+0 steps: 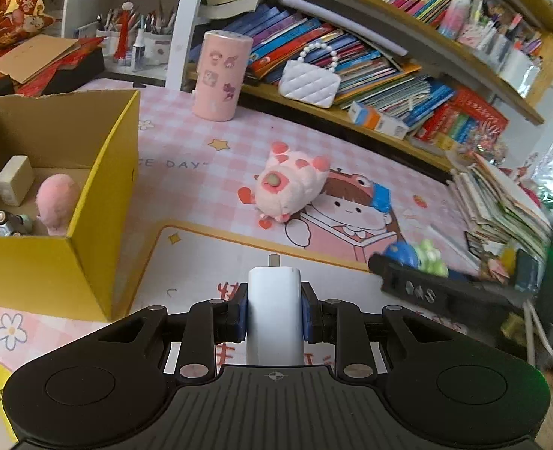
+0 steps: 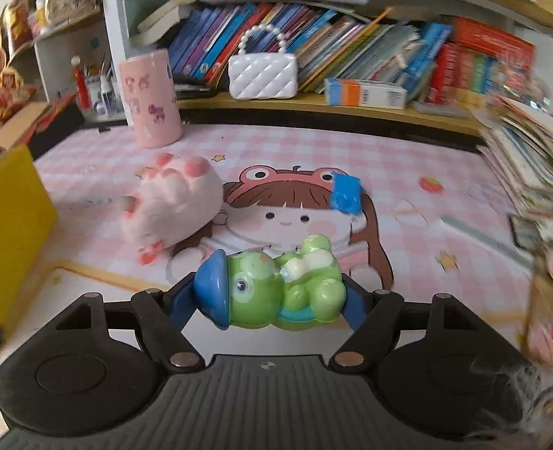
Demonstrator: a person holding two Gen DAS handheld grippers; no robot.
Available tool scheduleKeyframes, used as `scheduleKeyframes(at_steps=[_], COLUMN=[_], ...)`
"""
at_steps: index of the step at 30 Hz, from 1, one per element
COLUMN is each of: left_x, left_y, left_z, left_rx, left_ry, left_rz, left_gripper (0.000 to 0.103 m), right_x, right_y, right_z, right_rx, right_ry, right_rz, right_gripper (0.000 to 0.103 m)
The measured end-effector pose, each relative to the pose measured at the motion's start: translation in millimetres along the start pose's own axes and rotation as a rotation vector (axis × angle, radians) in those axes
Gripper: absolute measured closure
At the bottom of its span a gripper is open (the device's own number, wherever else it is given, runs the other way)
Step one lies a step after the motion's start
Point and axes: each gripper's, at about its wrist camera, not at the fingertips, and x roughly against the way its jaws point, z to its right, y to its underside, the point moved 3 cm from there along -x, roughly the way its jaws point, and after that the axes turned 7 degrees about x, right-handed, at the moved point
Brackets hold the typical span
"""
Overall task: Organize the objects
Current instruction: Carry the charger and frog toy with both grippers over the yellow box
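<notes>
Currently my left gripper (image 1: 274, 313) is clamped on a white charger (image 1: 274, 311), held above the desk mat (image 1: 209, 172) beside the yellow box (image 1: 100, 202); it looks light, rigid and smooth, so I judge the flat sides the right hold. My right gripper (image 2: 272, 300) has its pads against a green frog figurine (image 2: 280, 288), hat to feet. Glossy hard plastic, probably slippery; rounded contours may let it twist. The pink plush (image 1: 287, 187) lies on the mat, soft and easily pinched.

One yellow cardboard box (image 1: 100, 172) holding three small items, one white charger (image 1: 274, 311), one green frog toy (image 2: 287, 285), one pink plush toy (image 1: 291, 187), one pink canister (image 1: 220, 75), one white quilted purse (image 1: 308, 82), two grippers
</notes>
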Motion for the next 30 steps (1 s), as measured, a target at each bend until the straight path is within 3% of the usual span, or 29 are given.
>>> scheduleKeyframes(at_steps=[8,16,30], left_x=[26,53,101], left_y=[14,29,45], left_z=[-29,-62,-143], left_rx=[0.024,0.044,0.104], left_ry=[0.034,0.063,0.032], left_rz=[0.008,0.009,0.000], left_gripper=[0.078,0.078,0.078], right_x=[64,83,112], right_y=[32,49,74], right_z=[-47,-92,-177], right_rx=[0.026,0.069,0.116], right_ry=[-0.020,-0.011,-0.048], right_rz=[-0.001,-0.021,-0.052], right_gripper=[0.029,0.029,0.029])
